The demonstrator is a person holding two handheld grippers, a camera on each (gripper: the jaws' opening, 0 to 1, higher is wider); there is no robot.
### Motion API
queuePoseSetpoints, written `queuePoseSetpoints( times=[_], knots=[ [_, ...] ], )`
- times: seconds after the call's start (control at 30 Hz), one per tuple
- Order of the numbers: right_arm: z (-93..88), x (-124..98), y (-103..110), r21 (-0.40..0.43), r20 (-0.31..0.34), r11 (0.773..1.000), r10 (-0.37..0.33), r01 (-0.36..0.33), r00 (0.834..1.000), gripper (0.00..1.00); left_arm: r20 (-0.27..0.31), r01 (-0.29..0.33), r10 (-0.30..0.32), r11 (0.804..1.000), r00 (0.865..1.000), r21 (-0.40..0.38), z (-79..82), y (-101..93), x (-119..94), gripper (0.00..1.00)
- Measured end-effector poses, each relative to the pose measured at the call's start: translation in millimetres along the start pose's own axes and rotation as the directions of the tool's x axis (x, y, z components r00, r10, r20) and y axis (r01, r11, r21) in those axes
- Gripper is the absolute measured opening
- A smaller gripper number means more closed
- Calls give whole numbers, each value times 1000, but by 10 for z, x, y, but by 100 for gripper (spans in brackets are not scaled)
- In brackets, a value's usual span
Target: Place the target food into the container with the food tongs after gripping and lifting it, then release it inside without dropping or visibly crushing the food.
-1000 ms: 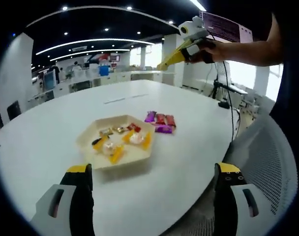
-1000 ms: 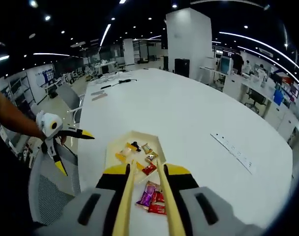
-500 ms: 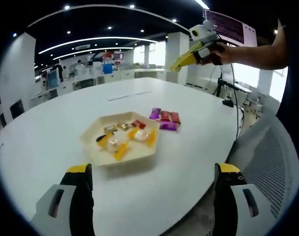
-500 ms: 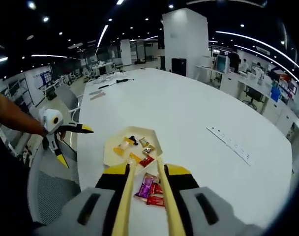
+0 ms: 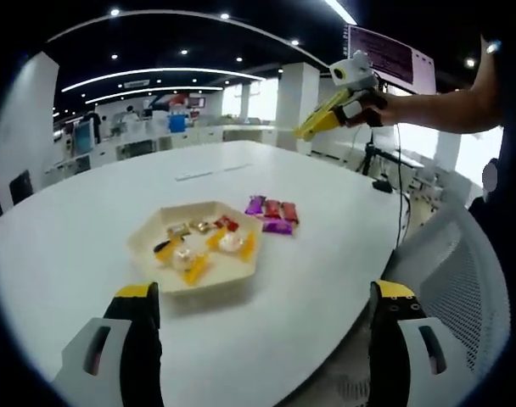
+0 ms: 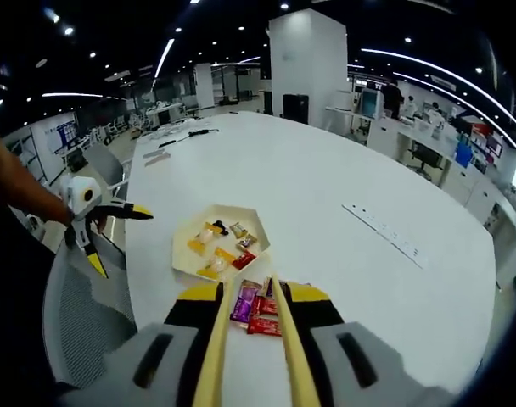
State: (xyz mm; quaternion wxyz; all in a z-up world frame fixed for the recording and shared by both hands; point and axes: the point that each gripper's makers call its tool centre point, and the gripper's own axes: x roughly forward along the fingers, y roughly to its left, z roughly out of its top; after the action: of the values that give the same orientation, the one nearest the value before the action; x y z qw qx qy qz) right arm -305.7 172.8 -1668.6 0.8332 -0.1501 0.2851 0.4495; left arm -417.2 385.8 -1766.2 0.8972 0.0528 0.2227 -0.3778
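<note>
- Landmark for everything here is the hexagonal tray (image 5: 193, 280), sitting on the big white table (image 5: 71, 229) near my edge of it.
- My right gripper (image 6: 255, 298) has the food tongs (image 6: 285, 356) clamped between its jaws. The two tong arms run out in front of me with a narrow gap at the tips and nothing in them. They hang above the table, just on my side of the tray.
- My left gripper (image 5: 258, 292) has its jaws spread wide and holds nothing. It's off to one side of the tray, well clear of it.
- The target food, I reckon, is the cluster of wrapped snack bars (image 6: 256, 309) (purple and red wrappers) lying flat just beside the tray, on the table, not in it.
- The tray itself already holds a loose scatter of small wrapped candies (image 5: 209, 243): yellow, orange, red, one dark. Can't read any labels.
- Biggest risk: those wrappers look slick and flat, so the tong tips could skate off or pinch two bars at once.
- Squeeze too hard and the bar gets crushed; too soft and it slips out on the way over the tray's rim.
- Coming in low could also nudge the tray or knock candies out.
</note>
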Motion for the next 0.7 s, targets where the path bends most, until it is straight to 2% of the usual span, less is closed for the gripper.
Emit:
queuePoseSetpoints(
  times=[0.33, 0.7],
  knots=[
    [-99, -25, 21, 26, 6, 1000, -14, 14, 1000, 27, -22, -14, 14, 1000, 1000, 9, -39, 32, 7, 99],
    [-162, 190, 81, -3, -3, 1000, -22, 22, 1000, 27, -36, -5, 6, 1000, 999, 23, -76, 16, 14, 99]
  ],
)
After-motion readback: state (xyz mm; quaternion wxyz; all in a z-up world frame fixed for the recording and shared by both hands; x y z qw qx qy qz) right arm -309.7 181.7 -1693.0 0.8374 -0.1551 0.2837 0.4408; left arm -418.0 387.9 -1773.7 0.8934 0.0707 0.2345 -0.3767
